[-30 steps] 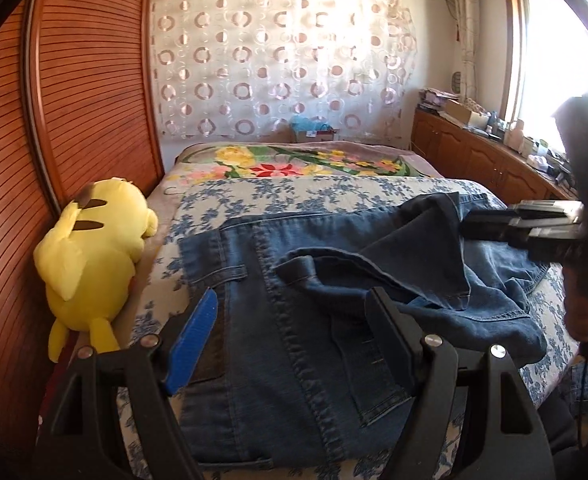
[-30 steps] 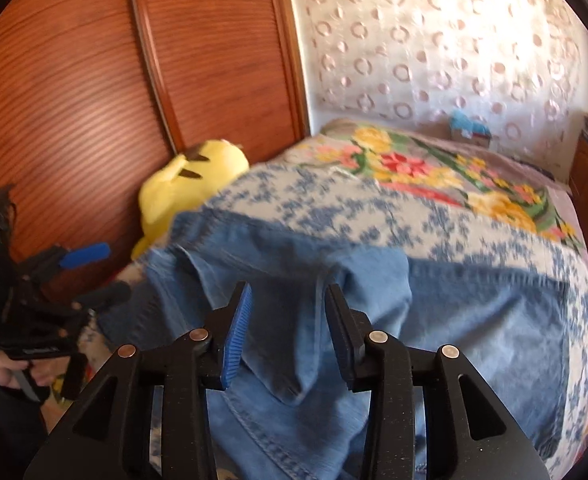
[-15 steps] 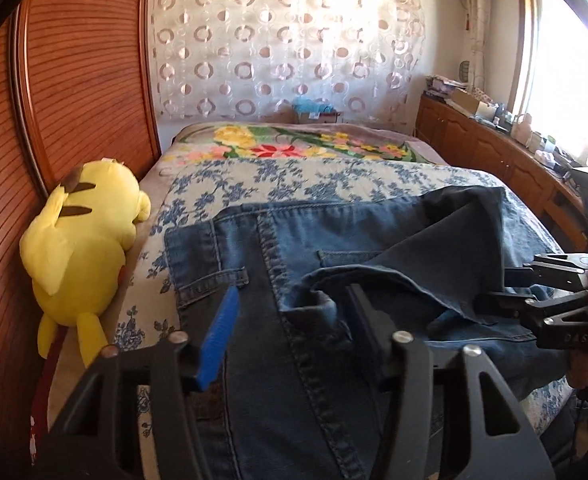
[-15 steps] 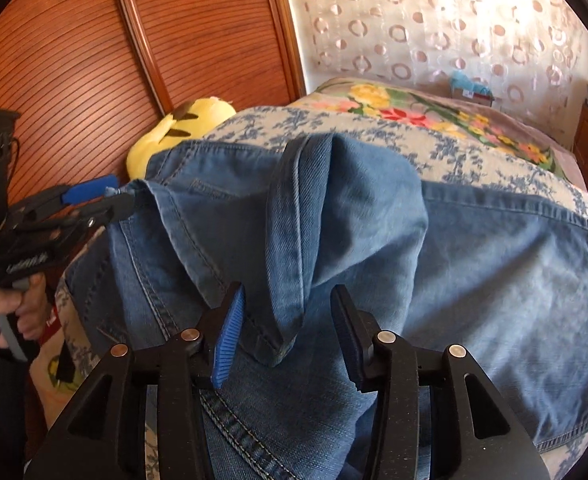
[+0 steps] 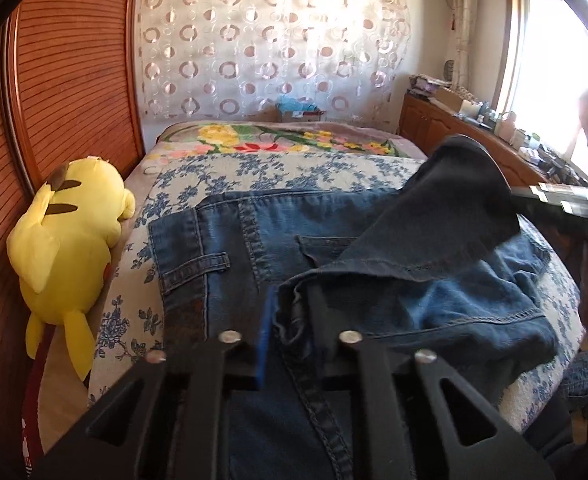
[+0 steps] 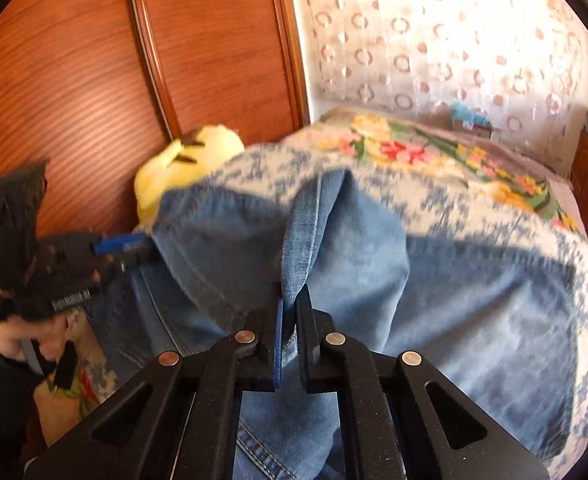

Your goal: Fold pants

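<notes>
A wooden slatted wardrobe [image 5: 70, 92] stands along one side of the bed [image 5: 301, 172], and one yellow plush toy [image 5: 70, 248] leans against it, just beside the waistband end of the jeans; a circle-patterned curtain [image 5: 270, 40] hangs beyond the bed, a low wooden cabinet [image 5: 453, 132] crowded with small items runs under the window, and a flowered blanket [image 5: 294, 140] lies at the far end; nothing sits on the denim itself. One pair of blue jeans [image 5: 230, 248] lies spread on the blue-flowered sheet [image 5: 294, 172], seat upward, with part of the cloth lifted off the bed. The left gripper [image 5: 290, 312] is closing its jaws onto a bunched hem, which sits between the pads; the right gripper [image 6: 290, 312] is clamped narrow on a raised fold of denim that stands up in a ridge just ahead of it; each gripper shows at the edge of the other's view, two in all.
</notes>
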The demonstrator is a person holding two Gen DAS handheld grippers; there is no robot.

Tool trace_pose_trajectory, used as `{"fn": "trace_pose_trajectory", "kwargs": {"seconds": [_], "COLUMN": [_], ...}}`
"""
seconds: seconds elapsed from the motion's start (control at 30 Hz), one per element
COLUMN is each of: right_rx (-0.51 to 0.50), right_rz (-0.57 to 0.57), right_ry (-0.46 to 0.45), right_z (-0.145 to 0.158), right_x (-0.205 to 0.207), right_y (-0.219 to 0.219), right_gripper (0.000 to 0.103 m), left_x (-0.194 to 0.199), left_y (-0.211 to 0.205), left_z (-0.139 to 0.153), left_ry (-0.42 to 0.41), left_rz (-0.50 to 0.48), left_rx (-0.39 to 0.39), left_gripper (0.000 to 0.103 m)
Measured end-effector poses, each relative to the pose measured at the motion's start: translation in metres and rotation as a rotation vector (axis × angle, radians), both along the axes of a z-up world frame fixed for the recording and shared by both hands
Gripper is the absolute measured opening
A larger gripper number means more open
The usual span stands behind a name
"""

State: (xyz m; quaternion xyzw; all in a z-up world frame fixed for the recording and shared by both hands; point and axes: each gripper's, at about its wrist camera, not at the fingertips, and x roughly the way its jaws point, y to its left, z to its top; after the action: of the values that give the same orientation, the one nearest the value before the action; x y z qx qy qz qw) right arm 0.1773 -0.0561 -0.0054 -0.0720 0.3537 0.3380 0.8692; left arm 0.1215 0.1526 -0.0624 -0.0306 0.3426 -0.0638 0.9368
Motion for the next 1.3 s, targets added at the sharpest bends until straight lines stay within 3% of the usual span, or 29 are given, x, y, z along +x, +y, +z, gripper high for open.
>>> {"fn": "trace_pose_trajectory", "kwargs": {"seconds": [0.27, 0.47, 0.93, 1.0, 1.1, 1.3], "right_rx": [0.008, 0.006, -0.059, -0.059, -0.065, -0.028], "right_rz": [0.022, 0.077, 0.189, 0.207, 0.201, 0.19], "right_ry": [-0.064, -0.077, -0.02, 0.0, -0.001, -0.031], "right_z": [0.042, 0.056, 0.026, 0.022, 0.02, 0.029], "right_x": [0.026, 0.039, 0.04, 0.039, 0.035, 0.025], "right_y": [0.03, 0.074, 0.174, 0.174, 0.166, 0.137], "right_gripper": [0.002, 0.002, 0.003, 0.021, 0.038, 0.054], "left_x": [-0.044, -0.071, -0.085, -0.086, -0.085, -0.083], "left_y": [-0.001, 0.01, 0.042, 0.04, 0.035, 0.036], "left_z": [0.033, 0.04, 0.007, 0.004, 0.0, -0.006], "left_ry": [-0.112, -0.144, -0.064, -0.053, -0.039, -0.019], "left_rz": [-0.027, -0.013, 0.061, 0.063, 0.065, 0.075], "left_rx": [-0.048, -0.069, -0.092, -0.081, -0.052, -0.055], "left_gripper": [0.003, 0.003, 0.004, 0.004, 0.004, 0.005]}}
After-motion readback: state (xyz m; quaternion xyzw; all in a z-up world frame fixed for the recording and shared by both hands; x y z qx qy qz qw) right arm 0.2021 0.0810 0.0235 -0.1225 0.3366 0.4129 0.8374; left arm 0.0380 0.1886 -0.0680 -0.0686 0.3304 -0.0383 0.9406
